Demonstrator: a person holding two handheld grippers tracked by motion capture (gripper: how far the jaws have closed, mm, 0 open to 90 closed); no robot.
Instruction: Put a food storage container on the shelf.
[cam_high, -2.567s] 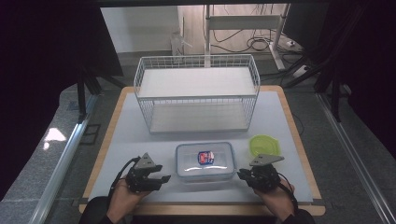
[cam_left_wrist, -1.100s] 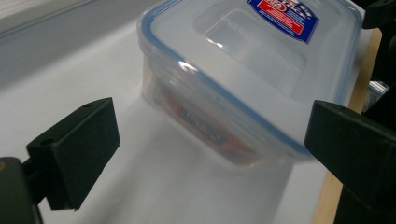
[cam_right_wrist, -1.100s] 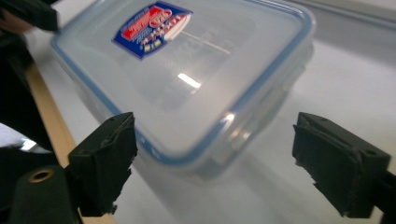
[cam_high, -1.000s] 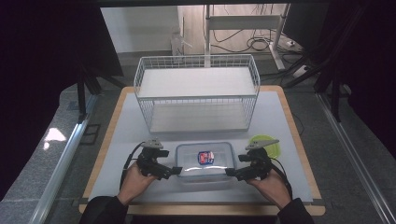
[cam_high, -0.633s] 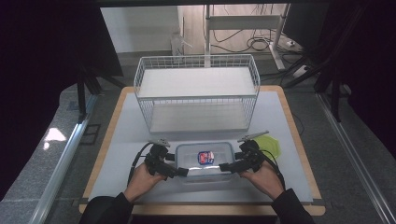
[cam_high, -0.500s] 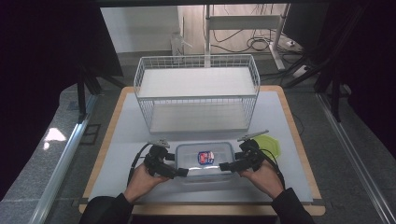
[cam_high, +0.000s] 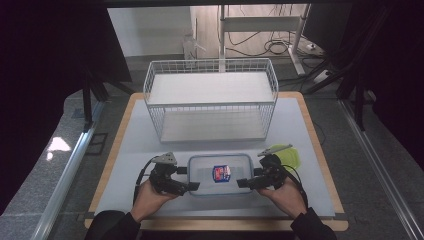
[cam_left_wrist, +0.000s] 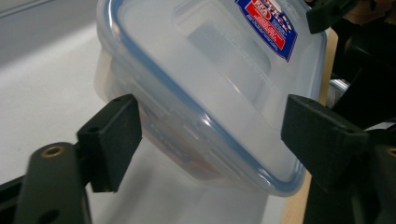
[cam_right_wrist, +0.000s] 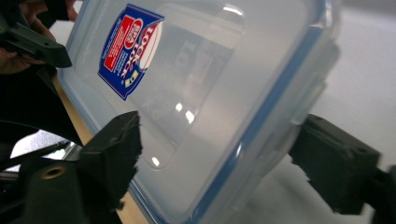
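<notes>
The table (cam_high: 125, 150) carries a white mat, and well beyond both sets of jaws stands a white wire basket (cam_high: 210, 102) with a flat shelf on top. Between the two sets of jaws, near the table's front edge, lies the container (cam_high: 220, 173): a shallow rectangular box of cloudy, smooth plastic with rounded corners, a blue seal line round the lid's rim, and a red, white and blue label (cam_high: 220, 172) on the lid. Its long axis runs straight from one gripper to the other, so each short end faces a set of jaws. That is the relation the next move likely depends on: a squeeze from both ends at once.

The left gripper (cam_high: 189, 186) has its jaws round the left end. In the left gripper view one pad (cam_left_wrist: 109, 140) sits just beside the box's wall and the other (cam_left_wrist: 322, 140) just off the lid's corner; contact cannot be made out. These jaws have just been closing with the box between them.

The right gripper (cam_high: 244, 183) mirrors it at the other end: its jaws have also just been closing, and straddle the box with slight gaps visible.

Just beyond the right gripper lies a small yellow-green lid (cam_high: 290, 156), thin and glossy.
</notes>
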